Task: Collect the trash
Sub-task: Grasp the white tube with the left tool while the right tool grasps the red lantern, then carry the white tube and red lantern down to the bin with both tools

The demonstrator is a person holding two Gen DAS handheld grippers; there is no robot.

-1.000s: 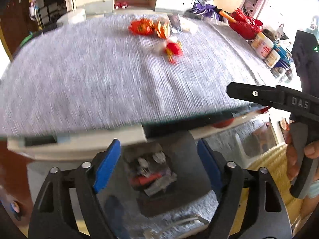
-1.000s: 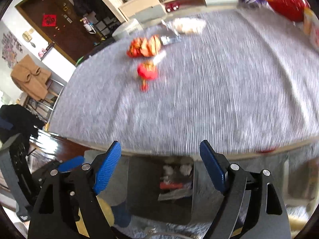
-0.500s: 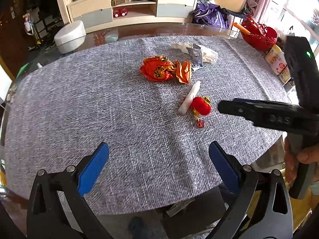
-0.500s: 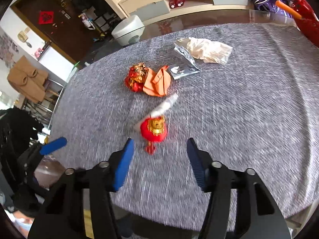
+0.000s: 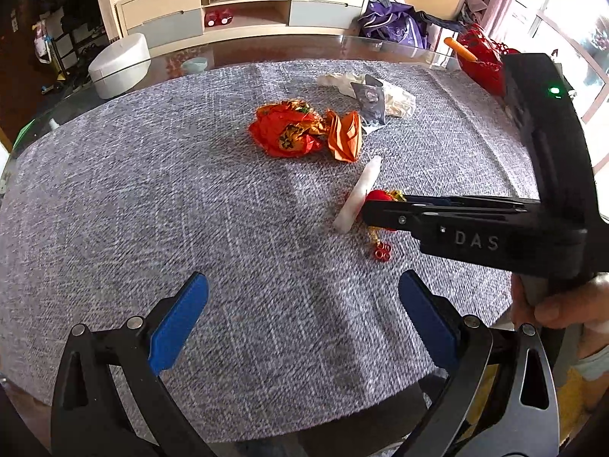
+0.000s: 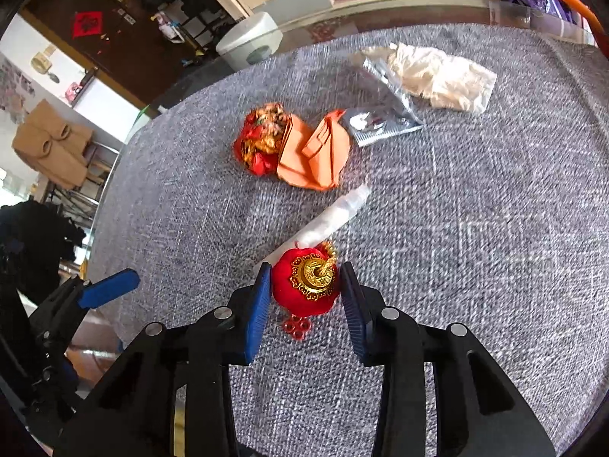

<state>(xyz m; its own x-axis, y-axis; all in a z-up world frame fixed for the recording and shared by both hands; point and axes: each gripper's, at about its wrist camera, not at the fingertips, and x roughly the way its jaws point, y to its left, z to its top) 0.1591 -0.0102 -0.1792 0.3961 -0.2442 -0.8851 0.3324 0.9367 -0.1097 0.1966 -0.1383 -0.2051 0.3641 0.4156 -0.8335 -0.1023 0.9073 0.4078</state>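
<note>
Right wrist view looks down on the right gripper [image 6: 306, 297], whose 2 blue pads flank a small red lantern ornament [image 6: 304, 285] with a gold cap. Its jaws are closing; the left pad sits right against the ornament's side, while a thin strip of cloth shows between the ornament and the right pad, so no grip is made yet. The ornament lies on the grey tablecloth [image 6: 475, 266], with its red ring tassel [image 6: 297, 326] just below it, between the jaws. A white plastic tube [image 6: 331, 219] lies touching the ornament's upper left and angles away toward an orange folded paper [image 6: 316, 152]. Pressed against that paper's left edge is a crumpled red and gold wrapper [image 6: 259, 141]. Farther back lie a silver foil pouch [image 6: 380, 118] and a crumpled white plastic bag [image 6: 441, 74] (the 2 overlap at the pouch's upper edge).

From the left wrist view, the left gripper [image 5: 302, 316] hovers over bare cloth at the near edge of the table, jaws spread wide and empty, well apart from the trash. A hand [image 5: 559, 304] grips the right gripper's handle at the right edge.
</note>
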